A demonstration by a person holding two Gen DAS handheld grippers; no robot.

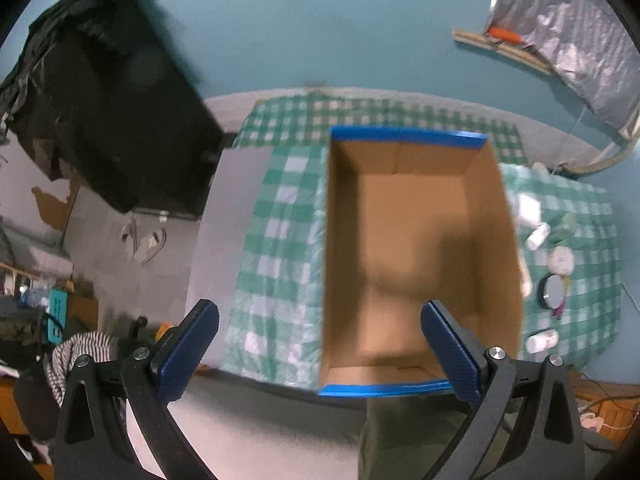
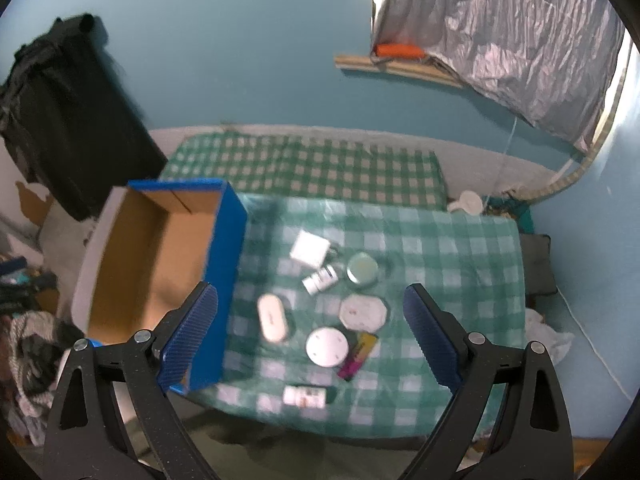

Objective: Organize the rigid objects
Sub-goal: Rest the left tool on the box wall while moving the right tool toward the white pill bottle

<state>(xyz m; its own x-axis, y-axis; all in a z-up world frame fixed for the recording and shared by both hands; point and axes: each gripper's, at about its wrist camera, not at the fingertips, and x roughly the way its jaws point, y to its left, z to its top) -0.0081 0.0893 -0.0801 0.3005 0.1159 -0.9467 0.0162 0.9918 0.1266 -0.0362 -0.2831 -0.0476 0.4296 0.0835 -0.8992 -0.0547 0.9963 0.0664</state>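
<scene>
An empty cardboard box (image 1: pixel 416 240) with blue edges sits on the green checked table (image 1: pixel 276 240); it also shows in the right wrist view (image 2: pixel 156 264) at the table's left. My left gripper (image 1: pixel 320 312) hangs open and empty above the box's near left side. My right gripper (image 2: pixel 310 300) is open and empty above small objects on the cloth: a white oval case (image 2: pixel 272 317), a white round disc (image 2: pixel 326 346), an octagonal lid (image 2: pixel 363 312), a green round tin (image 2: pixel 362 268), a white adapter (image 2: pixel 310 249), a small white bottle (image 2: pixel 320 279) and a lying bottle (image 2: pixel 306 396).
A pink and yellow card (image 2: pixel 358 356) lies by the disc. A black cloth-covered unit (image 2: pixel 68 128) stands at the left. A white cup (image 2: pixel 468 202) sits at the table's far right. Clutter lies on the floor at the left (image 1: pixel 48 320).
</scene>
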